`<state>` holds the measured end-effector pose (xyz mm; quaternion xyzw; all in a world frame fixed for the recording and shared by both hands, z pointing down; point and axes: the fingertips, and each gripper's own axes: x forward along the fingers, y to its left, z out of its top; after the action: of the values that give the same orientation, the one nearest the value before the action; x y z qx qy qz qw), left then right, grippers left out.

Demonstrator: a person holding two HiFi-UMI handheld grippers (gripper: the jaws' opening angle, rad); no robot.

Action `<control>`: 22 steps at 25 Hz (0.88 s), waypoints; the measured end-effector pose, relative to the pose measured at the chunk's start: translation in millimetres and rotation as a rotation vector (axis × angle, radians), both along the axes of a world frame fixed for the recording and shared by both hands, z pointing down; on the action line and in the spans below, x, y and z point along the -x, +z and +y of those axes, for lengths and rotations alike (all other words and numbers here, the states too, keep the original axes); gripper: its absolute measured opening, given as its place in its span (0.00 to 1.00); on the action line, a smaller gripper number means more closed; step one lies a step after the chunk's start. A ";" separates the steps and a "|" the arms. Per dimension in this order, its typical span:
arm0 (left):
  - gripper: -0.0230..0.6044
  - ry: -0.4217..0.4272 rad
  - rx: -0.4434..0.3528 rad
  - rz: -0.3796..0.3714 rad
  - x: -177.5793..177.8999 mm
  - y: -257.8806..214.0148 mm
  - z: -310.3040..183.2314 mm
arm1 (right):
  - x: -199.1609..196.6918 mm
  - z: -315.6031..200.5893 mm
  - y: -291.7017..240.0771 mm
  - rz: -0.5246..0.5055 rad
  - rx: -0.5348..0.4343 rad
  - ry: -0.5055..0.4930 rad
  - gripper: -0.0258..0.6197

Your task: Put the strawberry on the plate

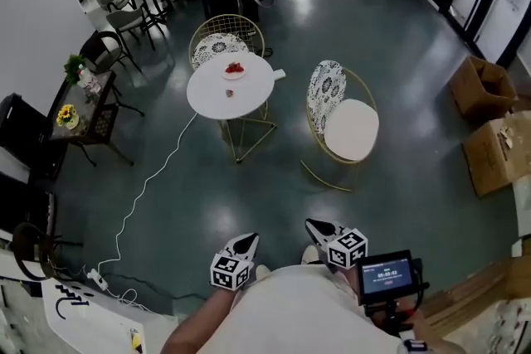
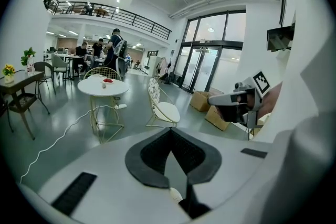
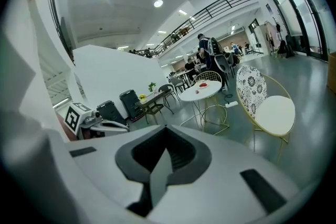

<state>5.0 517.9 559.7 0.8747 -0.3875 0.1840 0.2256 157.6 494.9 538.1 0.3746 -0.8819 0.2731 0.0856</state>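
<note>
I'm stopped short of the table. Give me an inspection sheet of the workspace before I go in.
Surface: round white table, well ahead of the person, top mostly bare.
Job's things: plate near the table's far edge, red fruit on it; a small item lies apart from the plate, too small to identify.
Clutter: nothing seen.
Grippers: left gripper and right gripper both shut, empty, held close to the body.
Cables: white cable trails over the floor from the table to a power strip.
Surroundings: two chairs at the table; cardboard boxes on the right; side table with flowers on the left.
</note>
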 end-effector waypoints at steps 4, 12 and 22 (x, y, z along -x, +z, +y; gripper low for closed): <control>0.04 -0.010 -0.012 -0.004 -30.5 -5.0 -24.6 | -26.0 -23.4 -4.1 -0.004 -0.018 -0.026 0.05; 0.04 -0.039 -0.041 -0.039 -78.9 -15.2 -54.6 | -80.4 -50.0 -6.5 -0.029 -0.020 -0.052 0.05; 0.04 -0.090 -0.010 -0.085 -64.5 -4.0 -97.3 | -82.3 -99.9 14.9 -0.049 0.018 -0.066 0.05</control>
<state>69.5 420.5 555.7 0.8489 -0.4366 0.2087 0.2128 239.8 395.0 553.0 0.3375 -0.8931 0.2872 0.0765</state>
